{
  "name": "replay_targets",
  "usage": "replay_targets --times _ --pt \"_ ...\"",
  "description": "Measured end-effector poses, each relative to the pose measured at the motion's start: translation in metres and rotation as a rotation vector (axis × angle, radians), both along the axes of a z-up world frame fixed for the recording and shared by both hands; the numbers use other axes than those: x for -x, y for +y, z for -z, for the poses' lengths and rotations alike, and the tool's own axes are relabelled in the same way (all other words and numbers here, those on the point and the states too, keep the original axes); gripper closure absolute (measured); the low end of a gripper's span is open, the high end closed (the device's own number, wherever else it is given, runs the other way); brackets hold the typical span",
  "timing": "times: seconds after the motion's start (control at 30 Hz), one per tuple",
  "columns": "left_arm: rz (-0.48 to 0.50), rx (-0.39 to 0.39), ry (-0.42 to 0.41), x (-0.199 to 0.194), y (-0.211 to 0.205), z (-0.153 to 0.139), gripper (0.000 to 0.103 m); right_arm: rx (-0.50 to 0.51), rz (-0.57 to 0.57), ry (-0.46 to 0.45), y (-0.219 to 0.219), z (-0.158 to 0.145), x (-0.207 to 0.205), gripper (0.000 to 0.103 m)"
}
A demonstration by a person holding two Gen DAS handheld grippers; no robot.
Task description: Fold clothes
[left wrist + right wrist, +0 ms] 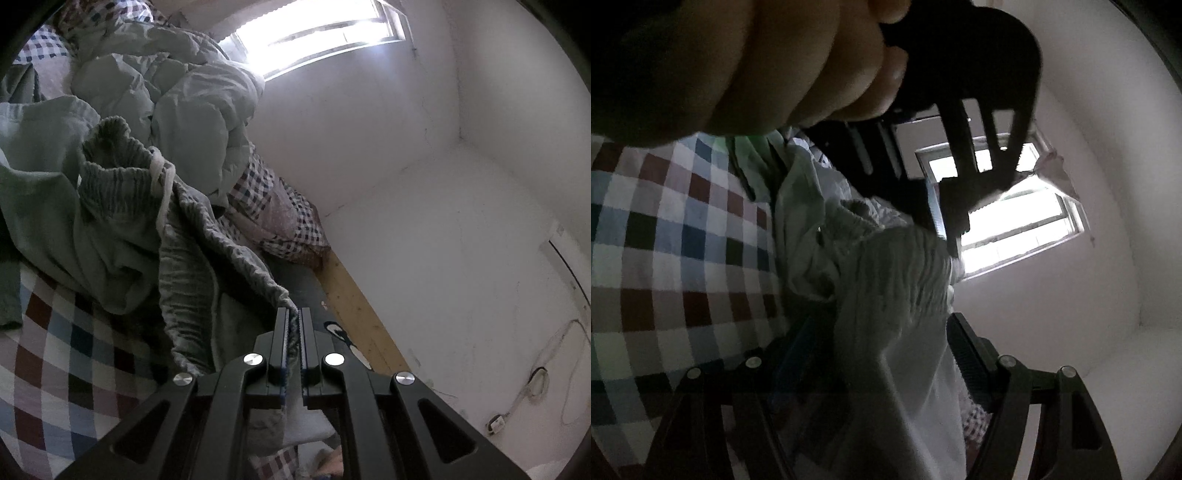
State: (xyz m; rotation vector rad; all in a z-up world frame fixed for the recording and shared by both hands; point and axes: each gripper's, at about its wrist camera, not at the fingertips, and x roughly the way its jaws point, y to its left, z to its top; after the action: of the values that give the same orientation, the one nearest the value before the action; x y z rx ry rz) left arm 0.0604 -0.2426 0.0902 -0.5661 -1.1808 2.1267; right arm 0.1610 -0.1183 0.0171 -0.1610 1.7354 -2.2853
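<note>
Right gripper (886, 369) (half-hidden by trousers (901, 295))

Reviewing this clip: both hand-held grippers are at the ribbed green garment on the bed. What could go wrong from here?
1. The left hand-held gripper pinches only a thin edge of the ribbed green garment; a pull might slip it free.
2. The white drawstring hangs loose and may snag in the fold.
3. In the right wrist view the right hand-held gripper stands wide open around bunched cloth, so closing may grab extra layers.
</note>
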Motion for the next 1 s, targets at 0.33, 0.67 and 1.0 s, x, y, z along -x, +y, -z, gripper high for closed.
replay_targets --times 0.33,0.67,1.0 --pt "-0.010 -0.004 -0.005 0.000 -0.007 0.000 0.099 0.009 0.011 -0.067 -0.005 -0.013 0.015 0.088" --pt "-0.208 -0.019 -0.009 -0.021 -0.041 0.001 0.028 0.213 0.055 -0.240 0.020 -0.087 0.020 0.095" --pt "-0.440 0.319 -0.081 -0.034 -0.045 -0.006 0.027 0.573 0.137 -0.351 0.105 -0.194 0.005 0.095"
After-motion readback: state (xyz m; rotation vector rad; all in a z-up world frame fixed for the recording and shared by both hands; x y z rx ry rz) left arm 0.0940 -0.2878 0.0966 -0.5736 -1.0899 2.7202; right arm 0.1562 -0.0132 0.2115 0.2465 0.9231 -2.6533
